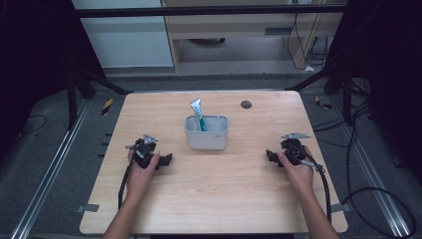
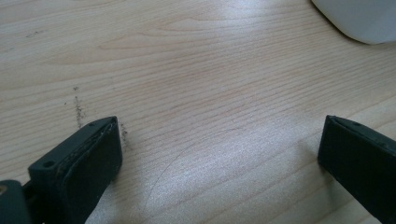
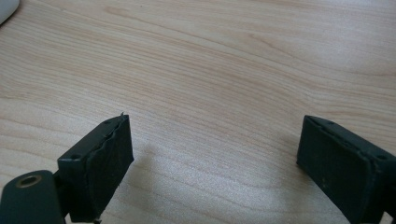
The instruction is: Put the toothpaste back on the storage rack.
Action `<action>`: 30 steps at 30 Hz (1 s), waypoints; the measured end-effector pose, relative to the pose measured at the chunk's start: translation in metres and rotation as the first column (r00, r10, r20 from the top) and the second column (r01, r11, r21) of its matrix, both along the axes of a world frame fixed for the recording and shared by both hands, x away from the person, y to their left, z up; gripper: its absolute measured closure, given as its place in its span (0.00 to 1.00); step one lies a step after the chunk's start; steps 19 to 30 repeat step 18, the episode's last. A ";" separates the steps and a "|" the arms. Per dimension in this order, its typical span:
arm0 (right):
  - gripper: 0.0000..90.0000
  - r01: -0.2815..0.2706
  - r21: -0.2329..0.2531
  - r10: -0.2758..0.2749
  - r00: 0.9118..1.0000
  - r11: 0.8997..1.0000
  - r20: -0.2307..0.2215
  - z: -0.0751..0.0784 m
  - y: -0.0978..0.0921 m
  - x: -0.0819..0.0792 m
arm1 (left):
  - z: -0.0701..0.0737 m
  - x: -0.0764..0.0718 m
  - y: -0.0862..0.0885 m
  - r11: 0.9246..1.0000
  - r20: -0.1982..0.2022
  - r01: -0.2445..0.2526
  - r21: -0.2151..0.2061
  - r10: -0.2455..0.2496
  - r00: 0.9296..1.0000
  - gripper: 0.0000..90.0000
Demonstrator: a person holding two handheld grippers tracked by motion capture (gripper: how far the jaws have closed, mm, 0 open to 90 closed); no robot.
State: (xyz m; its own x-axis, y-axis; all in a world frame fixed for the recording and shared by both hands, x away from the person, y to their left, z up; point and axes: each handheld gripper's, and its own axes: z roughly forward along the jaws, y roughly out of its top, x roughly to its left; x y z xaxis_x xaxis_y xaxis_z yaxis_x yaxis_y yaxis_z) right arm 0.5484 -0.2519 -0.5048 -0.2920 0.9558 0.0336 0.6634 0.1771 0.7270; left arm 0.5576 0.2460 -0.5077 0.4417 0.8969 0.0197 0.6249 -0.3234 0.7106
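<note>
No text can be read anywhere. The tube (image 1: 197, 112) in the cup (image 1: 206, 133) carries some print, but it is too small and blurred to read.

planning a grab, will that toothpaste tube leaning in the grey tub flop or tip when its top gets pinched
The toothpaste tube leans on the tub rim rather than standing, so it will probably swing once lifted. Its flat crimped top looks thin and likely bends under a pinch. The small tub seems light and may slide if the tube drags on it.
</note>
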 end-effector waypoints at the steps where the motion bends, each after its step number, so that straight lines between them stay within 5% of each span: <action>1: 0.11 0.004 0.002 -0.004 1.000 1.000 -0.007 0.000 0.000 0.000 | 0.000 0.000 0.000 1.000 0.000 0.000 0.000 0.000 1.000 0.00; 8: 0.06 -0.004 -0.038 0.005 1.000 0.999 0.022 -0.006 0.005 0.000 | 0.000 0.000 0.000 1.000 0.001 0.000 0.001 0.000 1.000 0.00; 18: 0.03 0.055 -0.032 -0.054 0.998 0.998 0.011 -0.007 0.010 -0.005 | 0.000 -0.002 0.000 1.000 0.003 0.001 0.000 -0.001 1.000 0.00; 30: 0.03 0.055 -0.032 -0.054 0.998 0.998 0.011 -0.007 0.010 -0.005 | 0.000 -0.002 0.000 1.000 0.003 0.001 0.000 -0.001 1.000 0.00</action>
